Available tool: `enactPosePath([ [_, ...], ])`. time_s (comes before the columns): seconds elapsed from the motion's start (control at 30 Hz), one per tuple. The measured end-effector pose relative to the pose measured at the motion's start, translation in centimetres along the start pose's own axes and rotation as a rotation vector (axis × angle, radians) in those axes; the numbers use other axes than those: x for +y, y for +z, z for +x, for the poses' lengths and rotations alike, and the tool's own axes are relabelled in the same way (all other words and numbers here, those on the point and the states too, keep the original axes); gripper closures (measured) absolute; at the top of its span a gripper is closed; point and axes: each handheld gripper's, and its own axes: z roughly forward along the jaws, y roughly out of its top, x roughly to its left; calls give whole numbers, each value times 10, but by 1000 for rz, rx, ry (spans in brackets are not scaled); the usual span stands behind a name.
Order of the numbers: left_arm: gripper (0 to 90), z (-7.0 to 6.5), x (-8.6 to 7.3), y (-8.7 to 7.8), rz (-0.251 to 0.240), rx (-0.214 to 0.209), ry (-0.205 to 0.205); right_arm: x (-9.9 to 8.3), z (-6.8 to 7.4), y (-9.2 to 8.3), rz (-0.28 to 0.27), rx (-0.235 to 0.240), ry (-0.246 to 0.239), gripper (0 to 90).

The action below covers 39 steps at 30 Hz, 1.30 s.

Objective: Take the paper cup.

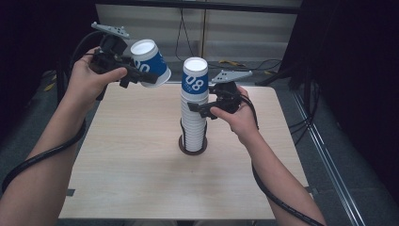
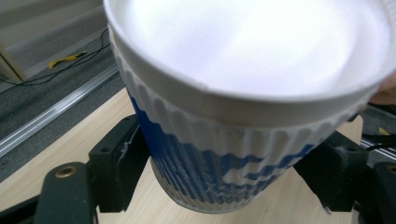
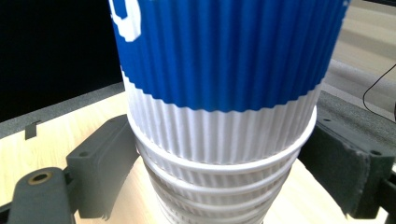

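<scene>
The left gripper is up and away over the far left corner of the table, jaws clamped on a single blue-and-white paper cup that hangs upside down and tilted, its white base turned up toward the camera. In the left gripper view the jaws press the ribbed wall of that cup from both sides, near its rim end, a hold that looks firm enough to carry it clear. Over in the middle, the tall stack of cups stands upright in a dark round holder, well apart from the lifted one. The right gripper sits against the stack partway up, and in the right gripper view its jaws flank the nested rims just under the top blue cup, close on either side; whether they truly pinch or only bracket, I cannot tell. My read: that hand is there to steady the stack so only one cup comes away at a time.
</scene>
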Motion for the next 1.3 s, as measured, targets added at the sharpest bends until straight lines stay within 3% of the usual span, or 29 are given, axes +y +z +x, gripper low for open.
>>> enactPosePath([
  [0.53,226,3,-40,21,62,11,-8,-11,1,-8,-12,-2,-12,124],
  [0.73,227,-1,-50,28,82,8,14,-17,-1,-17,-25,-7,-19,124],
  [1.3,226,-7,-89,45,131,-6,18,-55,0,-35,22,-11,-3,126],
])
